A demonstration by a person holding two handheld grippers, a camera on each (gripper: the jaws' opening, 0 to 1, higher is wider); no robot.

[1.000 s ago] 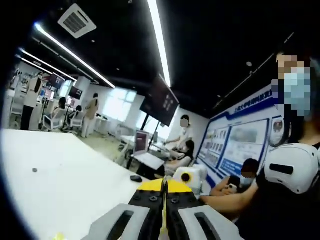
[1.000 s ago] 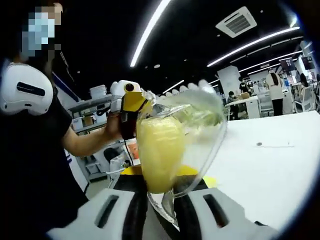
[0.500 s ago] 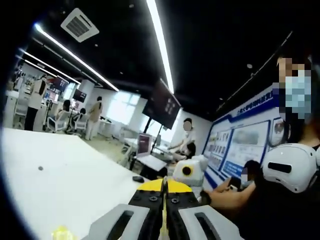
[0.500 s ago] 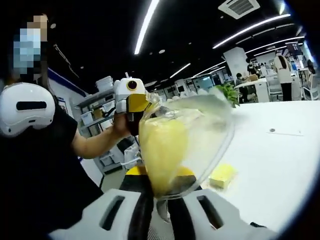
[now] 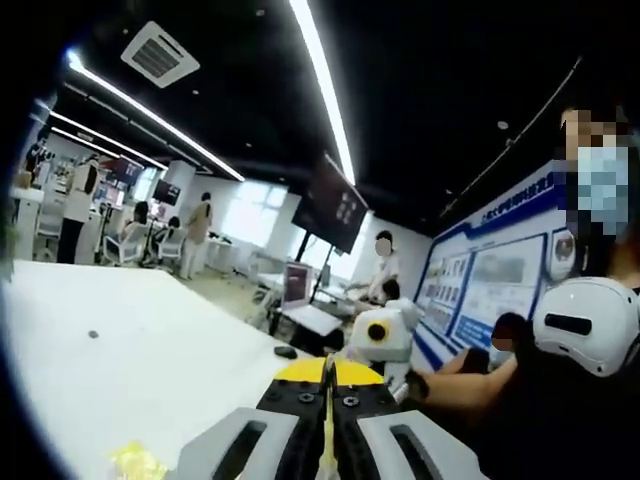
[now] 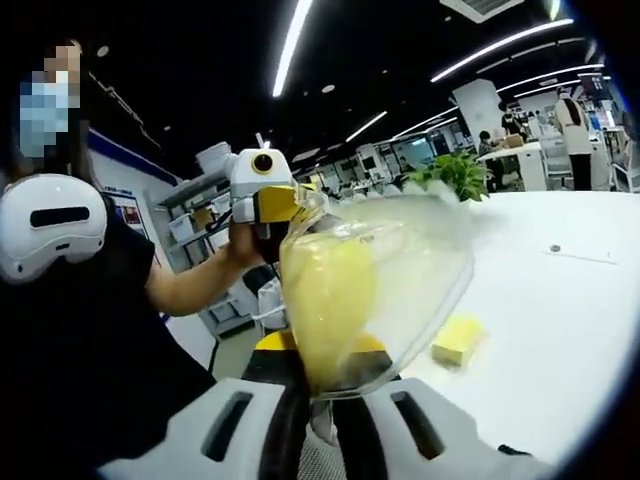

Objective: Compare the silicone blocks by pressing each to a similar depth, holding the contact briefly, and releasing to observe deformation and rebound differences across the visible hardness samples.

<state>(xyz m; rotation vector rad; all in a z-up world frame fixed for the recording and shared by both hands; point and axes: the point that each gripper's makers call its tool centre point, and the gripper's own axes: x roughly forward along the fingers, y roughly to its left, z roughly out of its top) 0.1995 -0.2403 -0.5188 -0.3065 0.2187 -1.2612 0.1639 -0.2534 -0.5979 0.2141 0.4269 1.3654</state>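
The right gripper (image 6: 322, 425) pinches the lower edge of a clear, crinkly plastic bag (image 6: 400, 270) holding a soft-looking yellow silicone block (image 6: 328, 300), likely light and slippery, while another yellow block (image 6: 457, 340) lies on the white table (image 6: 560, 330); the left gripper (image 5: 327, 440) is pressed together, empty.

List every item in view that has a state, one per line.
Left gripper: jaws shut, empty, raised above the table.
Right gripper: shut on the clear plastic bag.
Clear plastic bag: held aloft, yellow silicone block inside.
Loose yellow block: lying on the white table, untouched.
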